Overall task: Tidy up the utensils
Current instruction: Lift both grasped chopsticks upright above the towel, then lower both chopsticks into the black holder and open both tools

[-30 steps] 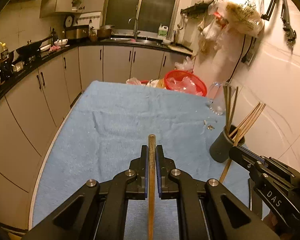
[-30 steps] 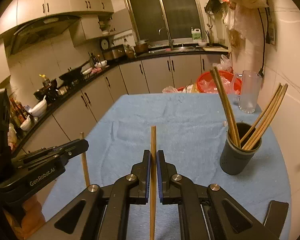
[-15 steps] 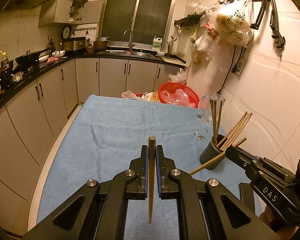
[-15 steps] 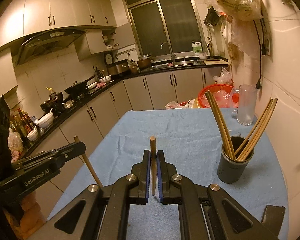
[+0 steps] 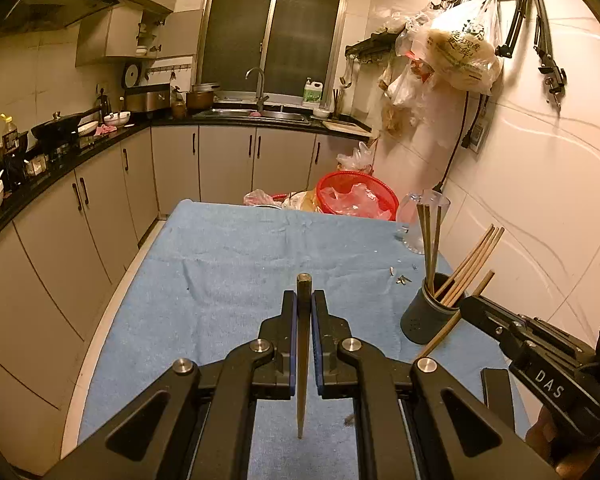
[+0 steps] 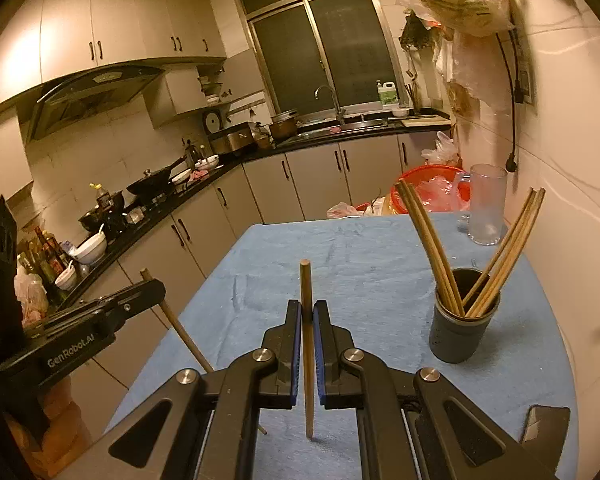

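Note:
A wooden chopstick (image 5: 302,344) stands upright between the pads of my left gripper (image 5: 303,295), which is shut on it above the blue cloth (image 5: 228,280). My right gripper (image 6: 307,305) is shut on a second chopstick (image 6: 308,360), also upright, its lower tip just over the cloth. A dark grey holder (image 6: 460,336) with several chopsticks stands to the right of both grippers. In the left wrist view the right gripper (image 5: 466,305) sits beside the holder (image 5: 422,322) with its stick slanted. In the right wrist view the left gripper (image 6: 158,286) is at the left.
A glass mug (image 6: 486,204) and a red basket (image 6: 428,178) with plastic bags stand at the table's far right. The white wall (image 5: 540,200) runs close along the table's right side. Kitchen cabinets (image 5: 60,220) line the left.
Both grippers have risen a little with their chopsticks. The sticks' lower tips now show clear of the cloth. The right gripper's stick has tilted from steep to slanted beside the holder.

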The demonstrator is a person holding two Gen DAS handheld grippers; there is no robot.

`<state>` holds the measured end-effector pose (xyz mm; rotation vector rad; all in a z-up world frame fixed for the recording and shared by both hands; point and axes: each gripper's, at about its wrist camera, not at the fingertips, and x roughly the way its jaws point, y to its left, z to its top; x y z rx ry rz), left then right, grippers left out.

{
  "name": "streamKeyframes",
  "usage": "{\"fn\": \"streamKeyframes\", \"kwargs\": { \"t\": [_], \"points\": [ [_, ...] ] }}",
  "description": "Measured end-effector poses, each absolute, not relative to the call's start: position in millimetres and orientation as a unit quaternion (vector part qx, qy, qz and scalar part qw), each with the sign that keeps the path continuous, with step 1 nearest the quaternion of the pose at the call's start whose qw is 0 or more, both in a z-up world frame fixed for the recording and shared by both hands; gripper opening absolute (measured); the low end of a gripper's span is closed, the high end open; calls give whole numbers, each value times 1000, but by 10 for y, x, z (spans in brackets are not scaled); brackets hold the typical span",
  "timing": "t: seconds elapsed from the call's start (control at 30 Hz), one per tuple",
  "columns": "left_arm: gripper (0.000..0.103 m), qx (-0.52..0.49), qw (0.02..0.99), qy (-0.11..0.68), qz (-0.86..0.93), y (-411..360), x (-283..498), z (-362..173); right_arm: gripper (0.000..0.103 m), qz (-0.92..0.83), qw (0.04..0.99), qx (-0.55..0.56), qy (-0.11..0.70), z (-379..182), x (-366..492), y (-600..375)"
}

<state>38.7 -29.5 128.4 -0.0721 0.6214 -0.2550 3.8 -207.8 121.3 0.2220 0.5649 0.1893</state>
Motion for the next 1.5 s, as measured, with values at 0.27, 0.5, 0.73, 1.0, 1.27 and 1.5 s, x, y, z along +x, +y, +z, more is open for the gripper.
{"fn": "streamKeyframes", "kwargs": {
  "t": [0.27,0.5,0.73,1.0,1.27,1.5],
  "points": [
    [7,-23,945,302,-127,-352,355,1306,7,89,951,116,272,1262,-4,-2152],
    [7,-15,946,298,-131,-408,326,1339,7,88,952,122,268,1297,-43,-2211],
    [7,-9,946,294,-135,-484,313,1385,7,79,954,130,260,1354,-89,-2346],
    [7,4,946,288,-149,-668,320,1470,7,64,956,142,247,1467,-135,-2610],
    [7,4,939,290,-184,-1014,444,1665,7,43,960,154,228,1649,-166,-2968],
    [7,-18,932,276,-234,-1448,663,2078,7,-6,967,161,199,1964,-51,-3462]
  ]
}}
